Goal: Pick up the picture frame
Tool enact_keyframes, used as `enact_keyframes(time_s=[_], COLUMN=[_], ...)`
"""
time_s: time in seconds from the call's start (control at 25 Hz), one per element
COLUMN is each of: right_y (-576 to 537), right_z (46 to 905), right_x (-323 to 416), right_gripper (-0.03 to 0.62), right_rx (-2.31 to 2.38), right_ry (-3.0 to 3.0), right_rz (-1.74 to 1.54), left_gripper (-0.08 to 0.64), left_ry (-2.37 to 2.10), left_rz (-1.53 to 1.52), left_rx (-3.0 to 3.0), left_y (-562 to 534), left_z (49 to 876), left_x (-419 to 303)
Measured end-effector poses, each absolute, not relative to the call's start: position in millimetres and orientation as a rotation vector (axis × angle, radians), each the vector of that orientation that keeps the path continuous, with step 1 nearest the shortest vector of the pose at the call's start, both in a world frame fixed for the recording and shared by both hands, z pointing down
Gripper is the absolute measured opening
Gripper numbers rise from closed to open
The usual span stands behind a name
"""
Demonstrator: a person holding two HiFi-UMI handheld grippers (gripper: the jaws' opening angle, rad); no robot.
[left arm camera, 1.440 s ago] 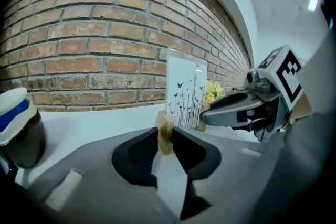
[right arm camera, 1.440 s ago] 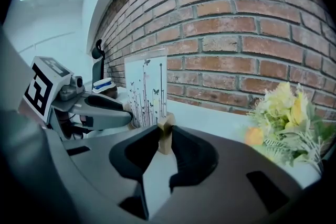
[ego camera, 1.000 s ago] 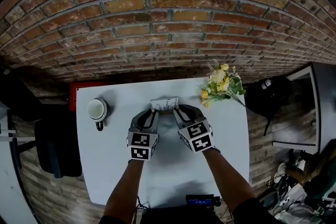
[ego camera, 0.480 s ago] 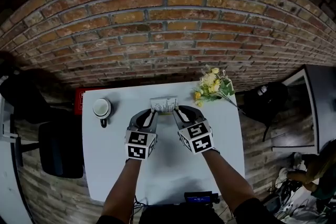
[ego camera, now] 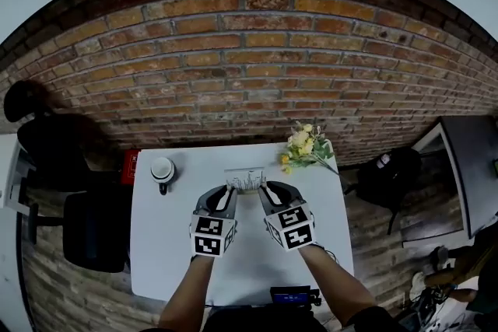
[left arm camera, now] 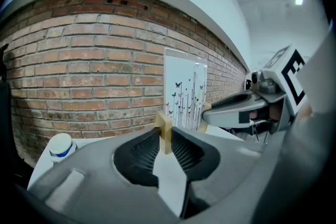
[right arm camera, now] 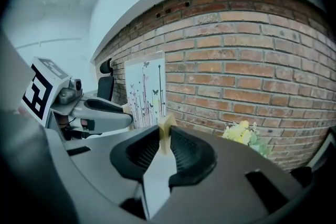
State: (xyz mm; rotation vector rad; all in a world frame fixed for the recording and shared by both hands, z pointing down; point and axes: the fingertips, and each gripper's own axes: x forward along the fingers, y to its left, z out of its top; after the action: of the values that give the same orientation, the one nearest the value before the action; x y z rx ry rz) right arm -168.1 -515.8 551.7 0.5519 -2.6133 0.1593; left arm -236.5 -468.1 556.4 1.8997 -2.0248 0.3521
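Observation:
The picture frame (ego camera: 245, 179) is a white print of butterflies and thin stems with pale wooden edges. It stands upright above the white table (ego camera: 156, 260), held between both grippers. My left gripper (ego camera: 230, 191) is shut on the frame's lower left wooden corner (left arm camera: 165, 131). My right gripper (ego camera: 263, 190) is shut on the lower right wooden corner (right arm camera: 165, 134). In the left gripper view the print (left arm camera: 185, 94) rises just right of the jaws; in the right gripper view the print (right arm camera: 145, 92) rises just left of them.
A white mug (ego camera: 163, 169) stands at the table's far left and a yellow flower bunch (ego camera: 302, 148) lies at its far right. A brick wall (ego camera: 249, 74) runs close behind. A black chair (ego camera: 93, 229) is left of the table, a black bag (ego camera: 389, 175) right.
Both grippers have risen together with the frame held between them. The head view has tilted up, so the table looks smaller and lower and more of the wall shows.

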Motion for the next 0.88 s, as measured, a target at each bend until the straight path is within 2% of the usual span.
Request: enact_keyframes(time_s=[0.88], right_y=[-455], right_z=[533], right_x=[-118], right_gripper=[0.072], right_rx=[0.484], right_ry=[-2.645], right_rz=[0.179], left_gripper=[0.074], left_ry=[-2.075], left_rz=[0.364], left_rx=[1.830], left_y=[-403], left_z=[534], left_x=[-184])
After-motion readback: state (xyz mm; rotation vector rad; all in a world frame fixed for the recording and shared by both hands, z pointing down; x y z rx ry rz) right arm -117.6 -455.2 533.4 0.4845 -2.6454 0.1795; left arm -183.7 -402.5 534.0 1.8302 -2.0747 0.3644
